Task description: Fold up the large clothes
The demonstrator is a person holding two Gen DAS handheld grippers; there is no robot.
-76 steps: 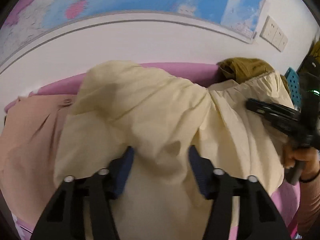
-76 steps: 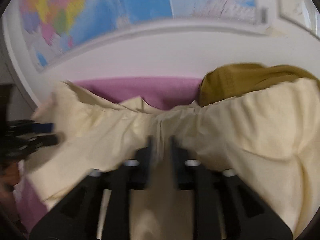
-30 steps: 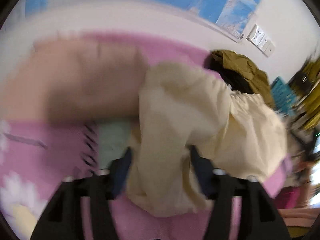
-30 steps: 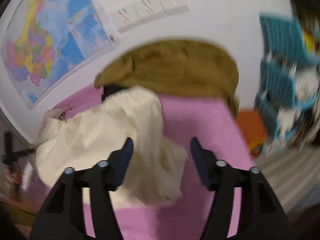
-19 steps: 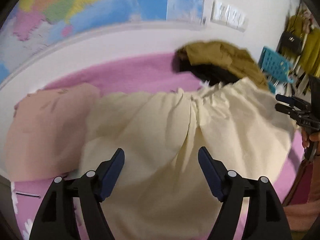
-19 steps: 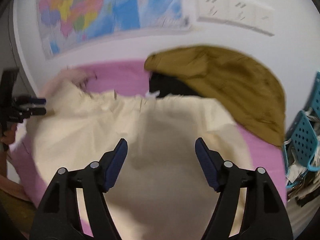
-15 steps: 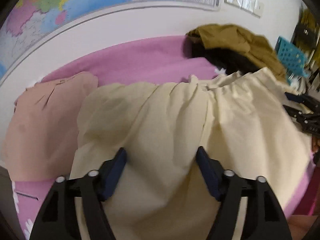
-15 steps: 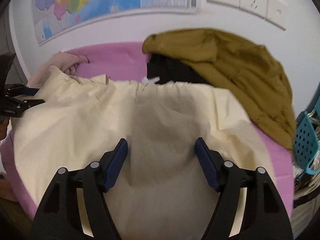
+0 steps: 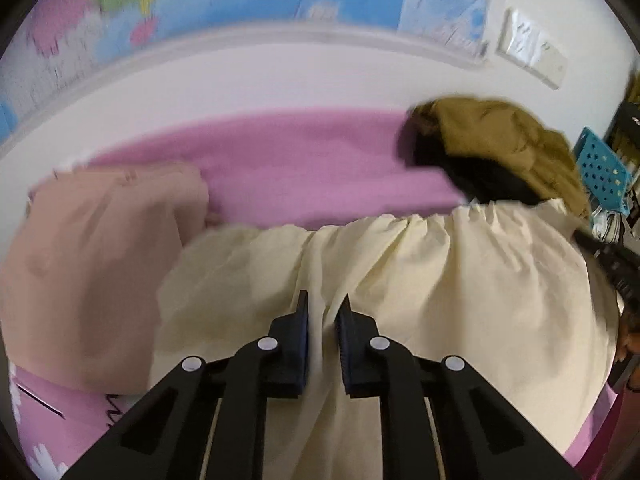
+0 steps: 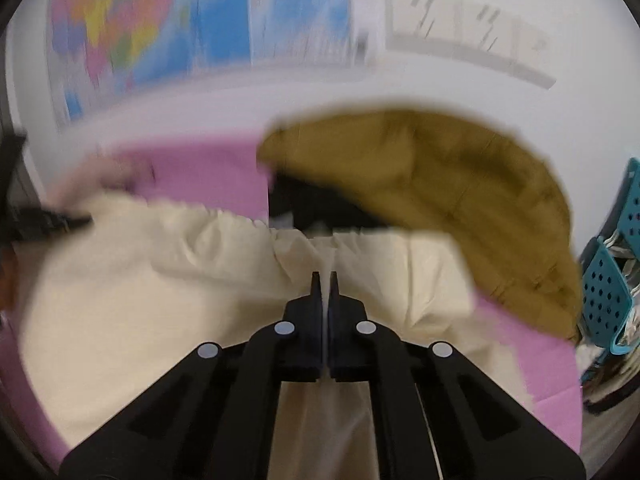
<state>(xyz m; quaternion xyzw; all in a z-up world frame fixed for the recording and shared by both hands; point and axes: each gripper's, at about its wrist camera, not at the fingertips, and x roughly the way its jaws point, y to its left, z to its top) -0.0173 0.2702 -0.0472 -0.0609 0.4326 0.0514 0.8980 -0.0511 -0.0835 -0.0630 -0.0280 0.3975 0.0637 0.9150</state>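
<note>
While the cream garment (image 9: 460,280) lies spread on the pink bed (image 9: 312,168), the left gripper (image 9: 322,312) is closing on a pinch of it. The right gripper (image 10: 325,280) is clenched on cloth too. Lift both sides evenly, so the fold lands flat.
</note>
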